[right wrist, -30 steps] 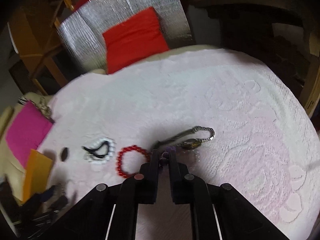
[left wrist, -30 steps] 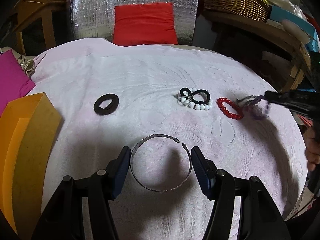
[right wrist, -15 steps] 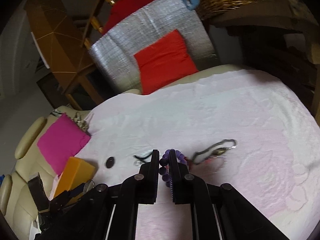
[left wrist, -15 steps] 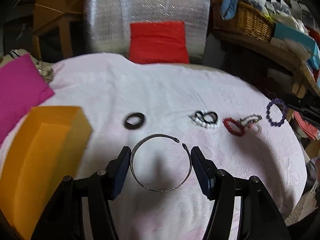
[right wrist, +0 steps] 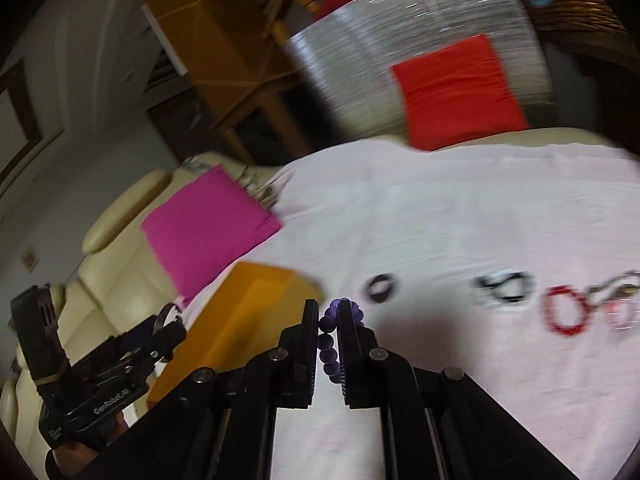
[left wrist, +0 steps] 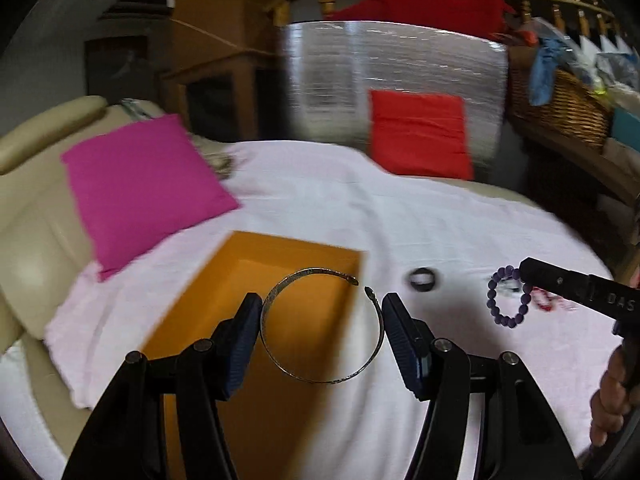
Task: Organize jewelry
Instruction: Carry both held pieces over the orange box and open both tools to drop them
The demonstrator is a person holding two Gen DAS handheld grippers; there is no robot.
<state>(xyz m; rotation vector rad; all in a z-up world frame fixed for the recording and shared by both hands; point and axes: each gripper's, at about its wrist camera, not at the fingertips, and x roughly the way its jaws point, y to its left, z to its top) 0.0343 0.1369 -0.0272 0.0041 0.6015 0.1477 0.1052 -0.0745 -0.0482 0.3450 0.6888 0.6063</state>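
Jewelry sits on the white cloth (left wrist: pixel 400 220) that covers the couch, and I hold two pieces off it. Largest around me are the silver foil panel (left wrist: pixel 396 80), the magenta cushion (left wrist: pixel 140 188) on the left, the red cushion (left wrist: pixel 420 136) at the back and the wicker basket (left wrist: pixel 560 108) on the right shelf. The orange box (left wrist: pixel 280 320) lies open on the cloth; a second ago it sat at the left edge of my left view, now it is directly under my left gripper (left wrist: pixel 322 320). That gripper's pads press on both sides of the silver bangle (left wrist: pixel 320 376), its open gap facing away from me, above the box's right half. My right gripper (right wrist: pixel 328 320), with "DAS" legible on its side in the left view, pinches the purple bead bracelet (right wrist: pixel 326 344); it has risen off the cloth and come near the box's right corner. "GenRobot.AI" reads on the left tool's body. Lying on the cloth, well apart from the box, are the black ring (right wrist: pixel 382 288), the black-and-white beaded piece (right wrist: pixel 504 288), the red bead bracelet (right wrist: pixel 568 312) and a blurred watch (right wrist: pixel 616 292).
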